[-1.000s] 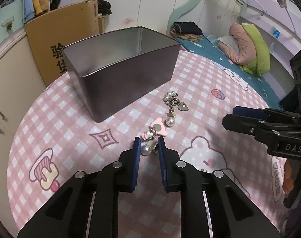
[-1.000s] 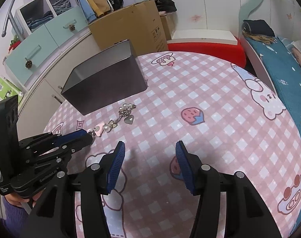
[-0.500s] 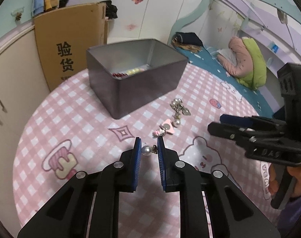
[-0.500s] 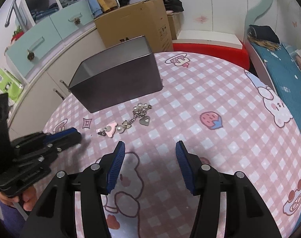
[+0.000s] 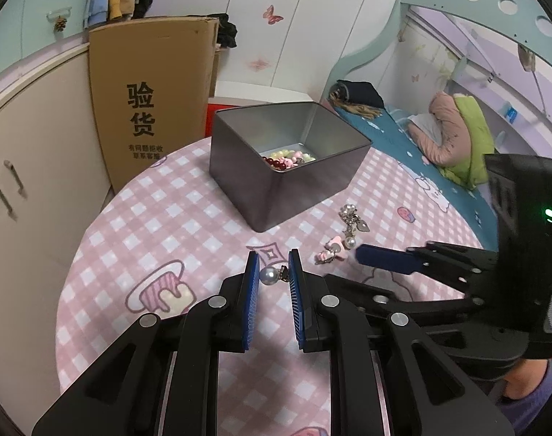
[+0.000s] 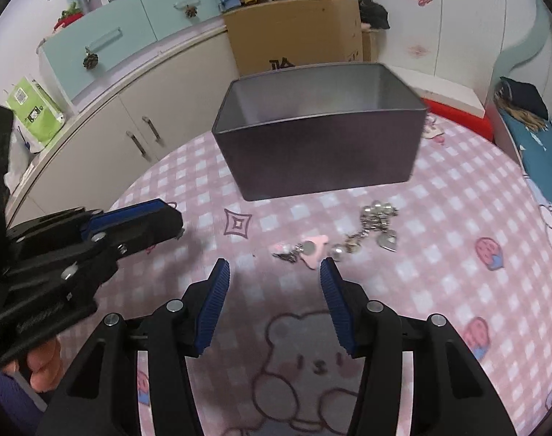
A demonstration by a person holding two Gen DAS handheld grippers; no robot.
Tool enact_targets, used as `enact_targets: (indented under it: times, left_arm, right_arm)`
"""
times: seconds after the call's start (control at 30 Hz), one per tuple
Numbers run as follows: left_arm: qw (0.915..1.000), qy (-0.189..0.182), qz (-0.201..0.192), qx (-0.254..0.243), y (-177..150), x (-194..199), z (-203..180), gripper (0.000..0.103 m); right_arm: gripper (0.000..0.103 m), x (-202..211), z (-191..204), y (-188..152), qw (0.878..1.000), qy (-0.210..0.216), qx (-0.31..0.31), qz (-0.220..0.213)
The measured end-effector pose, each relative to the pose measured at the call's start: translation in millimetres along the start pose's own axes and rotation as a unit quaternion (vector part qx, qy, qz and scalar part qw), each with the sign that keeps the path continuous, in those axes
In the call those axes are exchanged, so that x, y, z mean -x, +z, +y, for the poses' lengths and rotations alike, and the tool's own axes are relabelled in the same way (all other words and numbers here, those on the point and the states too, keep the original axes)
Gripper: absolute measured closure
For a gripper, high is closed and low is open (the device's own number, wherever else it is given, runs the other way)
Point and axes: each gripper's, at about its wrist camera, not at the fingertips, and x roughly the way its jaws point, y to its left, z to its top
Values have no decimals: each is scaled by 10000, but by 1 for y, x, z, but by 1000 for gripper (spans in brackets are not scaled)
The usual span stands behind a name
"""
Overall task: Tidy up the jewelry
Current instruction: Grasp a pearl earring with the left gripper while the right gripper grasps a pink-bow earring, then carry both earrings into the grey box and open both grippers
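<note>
Since a second ago, both grippers are pulling back from the tin box [image 5: 286,181], and its inside is opening up to my left camera. I am holding the left gripper [image 5: 273,276] pinched narrow on a pearl earring [image 5: 269,276], lifted clear of the pink checked tablecloth [image 5: 159,218]. I am keeping the right gripper [image 6: 274,272] about half open with nothing between its pads, hovering just short of the jewelry [image 6: 334,245] still lying loose on the cloth: a pink charm piece, a pearl and a silver chain with a heart tag, all just in front of the box. Between my earring and the box only bare cloth is showing; the right gripper's blue finger [image 5: 385,259] is reaching in from the side near the loose pieces. From the left camera I am seeing beads [image 5: 288,160] of red, pale green and pink already lying in the box's bottom; the right camera is looking at the box's near wall and showing none of that. A cardboard carton [image 5: 152,91] is standing behind the table, and a bed [image 5: 403,138] is running alongside.
</note>
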Motion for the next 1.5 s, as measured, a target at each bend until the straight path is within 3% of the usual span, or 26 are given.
enact_targets:
  times: [0.17,0.3,0.47,0.63,0.9,1.03,1.13,1.2,1.33,1.5]
  left_arm:
    - [9999,-85,-11,74,-1,1,7,86]
    - [9998,-153,-1,92,-2,-1,8,86]
    - [9997,-233,11,42,-2,-3,4,86]
    - [9994,-283,-144,-154,1,1,-6,86]
    - [9939,-332,-759,-723,5,22,-31,86]
    - [9910,-303,-943,-897,23,30,-41,86]
    - [9895,-682,-1018,-763,51,34,-36,86]
    - [9904,-847,-910,-607,71,31,-30,86]
    - [9932,-659,-815,-507,103,18,-24,86]
    - [9954,-921,-253,-115,127,-18,-10,86]
  right_arm:
    - [55,-10,2,8,9995,-311,-29,-27]
    - [73,-17,8,10,9985,-511,175,-17]
    - [75,-18,13,8,9965,-675,483,-59]
    - [75,-9,6,4,9976,-578,372,-122]
    - [75,37,-22,14,9983,-247,0,-526]
    - [75,55,-30,31,9969,-186,-51,-760]
    - [75,62,-34,51,9957,-196,-63,-900]
    - [75,64,-38,66,9952,-140,-88,-967]
    - [75,61,-36,89,9953,-79,-7,-964]
    - [75,31,-28,112,9980,-209,240,-551]
